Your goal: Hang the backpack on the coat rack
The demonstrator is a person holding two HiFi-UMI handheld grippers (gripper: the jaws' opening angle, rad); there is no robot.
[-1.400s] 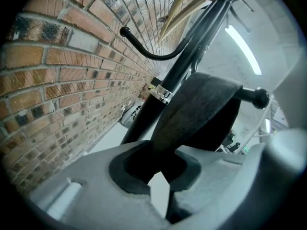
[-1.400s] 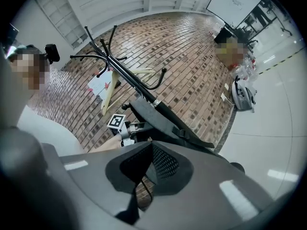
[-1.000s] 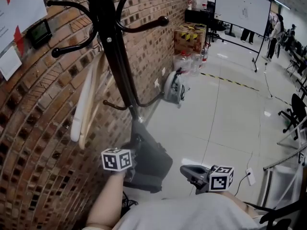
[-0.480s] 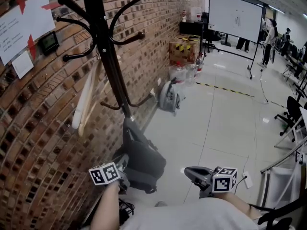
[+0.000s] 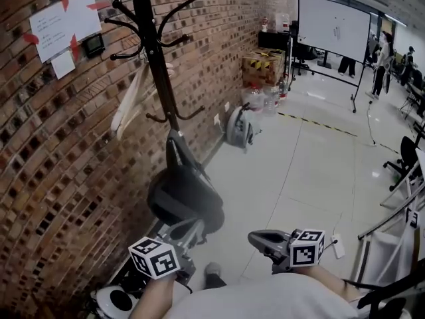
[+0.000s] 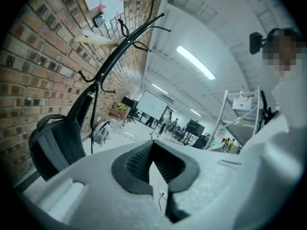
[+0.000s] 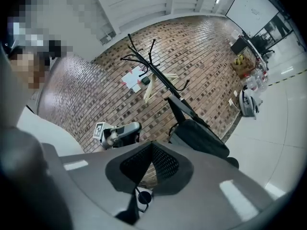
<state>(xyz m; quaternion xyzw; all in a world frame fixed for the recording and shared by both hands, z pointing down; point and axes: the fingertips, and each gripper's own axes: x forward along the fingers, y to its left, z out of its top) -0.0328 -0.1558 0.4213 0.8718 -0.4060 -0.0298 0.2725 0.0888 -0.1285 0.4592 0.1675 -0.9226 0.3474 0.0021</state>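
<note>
Head view: backpack [image 5: 184,195] at centre-left, its strap up on the coat rack [image 5: 156,58]. My left gripper [image 5: 187,231] and right gripper [image 5: 263,239] sit below it.
Left gripper view: my jaws closed, nothing between.
Right gripper view: my jaws closed, empty.

white sheets [image 5: 63,24] are hanging taped to the brick wall [image 5: 66,165]; a whiteboard [image 5: 333,18] is standing on the pale floor [image 5: 312,178] at the far end; cardboard boxes [image 5: 264,62] are sitting against the wall with water bottles [image 5: 255,98] just beside them; striped tape [image 5: 317,122] is running across the floor
</note>
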